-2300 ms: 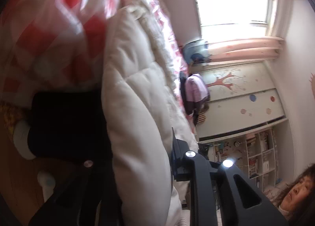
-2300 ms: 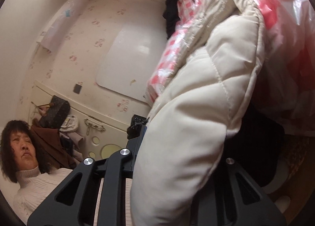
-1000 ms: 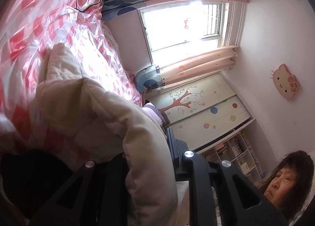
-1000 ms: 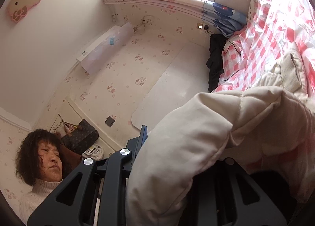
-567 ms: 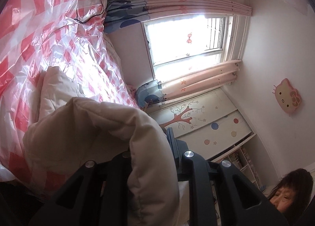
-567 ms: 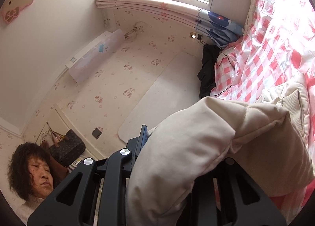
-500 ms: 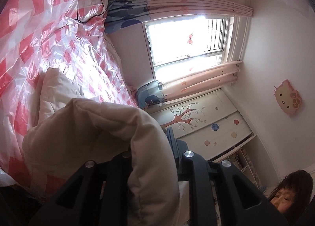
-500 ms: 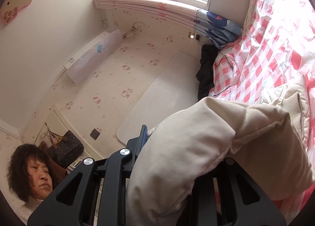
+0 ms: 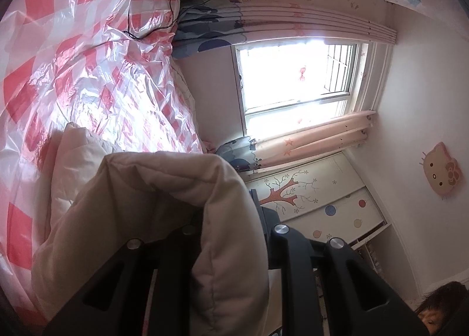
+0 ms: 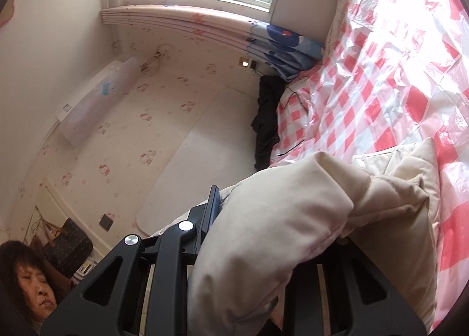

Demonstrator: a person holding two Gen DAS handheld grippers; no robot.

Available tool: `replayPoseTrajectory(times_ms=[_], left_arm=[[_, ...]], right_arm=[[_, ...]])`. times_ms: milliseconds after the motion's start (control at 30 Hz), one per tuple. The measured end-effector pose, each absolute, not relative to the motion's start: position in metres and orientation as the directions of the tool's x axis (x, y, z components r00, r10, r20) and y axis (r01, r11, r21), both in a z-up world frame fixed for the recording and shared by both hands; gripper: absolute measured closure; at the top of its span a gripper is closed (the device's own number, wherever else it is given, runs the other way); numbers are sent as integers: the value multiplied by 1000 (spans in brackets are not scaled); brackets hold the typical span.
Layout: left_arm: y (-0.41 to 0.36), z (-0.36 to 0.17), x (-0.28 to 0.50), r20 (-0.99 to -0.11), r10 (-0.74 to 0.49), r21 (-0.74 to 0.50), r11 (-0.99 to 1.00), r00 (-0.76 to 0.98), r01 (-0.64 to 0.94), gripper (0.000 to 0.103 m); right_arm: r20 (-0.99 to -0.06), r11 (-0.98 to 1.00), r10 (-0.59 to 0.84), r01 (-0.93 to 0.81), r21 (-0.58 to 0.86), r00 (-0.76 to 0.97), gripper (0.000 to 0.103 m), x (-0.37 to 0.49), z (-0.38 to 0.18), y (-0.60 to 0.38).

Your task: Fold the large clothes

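Right wrist: hand-held gripper (image 10: 249, 218) fingertips buried in cream jacket (image 10: 278, 233)

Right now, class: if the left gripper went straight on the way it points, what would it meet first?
The left gripper is shut on the cream coat, so the coat bunched ahead comes first. Beyond it probably lies the checked bed cover, though depth is hard to judge.

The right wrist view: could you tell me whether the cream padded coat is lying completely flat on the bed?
No, a thick fold of the cream padded coat is bunched between the jaws of the right tool, raised above the checked bed cover.
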State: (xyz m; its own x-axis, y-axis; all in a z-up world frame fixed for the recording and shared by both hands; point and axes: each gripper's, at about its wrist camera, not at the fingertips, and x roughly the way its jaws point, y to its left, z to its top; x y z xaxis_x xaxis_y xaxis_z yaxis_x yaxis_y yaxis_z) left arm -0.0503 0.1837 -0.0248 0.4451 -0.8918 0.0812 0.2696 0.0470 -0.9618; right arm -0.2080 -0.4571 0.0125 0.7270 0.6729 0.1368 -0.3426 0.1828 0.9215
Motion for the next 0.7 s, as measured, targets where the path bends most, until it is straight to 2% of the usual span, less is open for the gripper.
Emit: replayPoseTrajectory(times_ms=[300, 700], left_arm=[[170, -49, -12, 33, -881, -976, 73, 472, 203, 84], [164, -92, 17, -133, -851, -983, 179, 508, 42, 84]], right_arm=[[38, 205, 650, -223, 953, 759, 81, -154, -32, -464], [-84, 229, 645, -87, 970, 759, 81, -115, -87, -466]])
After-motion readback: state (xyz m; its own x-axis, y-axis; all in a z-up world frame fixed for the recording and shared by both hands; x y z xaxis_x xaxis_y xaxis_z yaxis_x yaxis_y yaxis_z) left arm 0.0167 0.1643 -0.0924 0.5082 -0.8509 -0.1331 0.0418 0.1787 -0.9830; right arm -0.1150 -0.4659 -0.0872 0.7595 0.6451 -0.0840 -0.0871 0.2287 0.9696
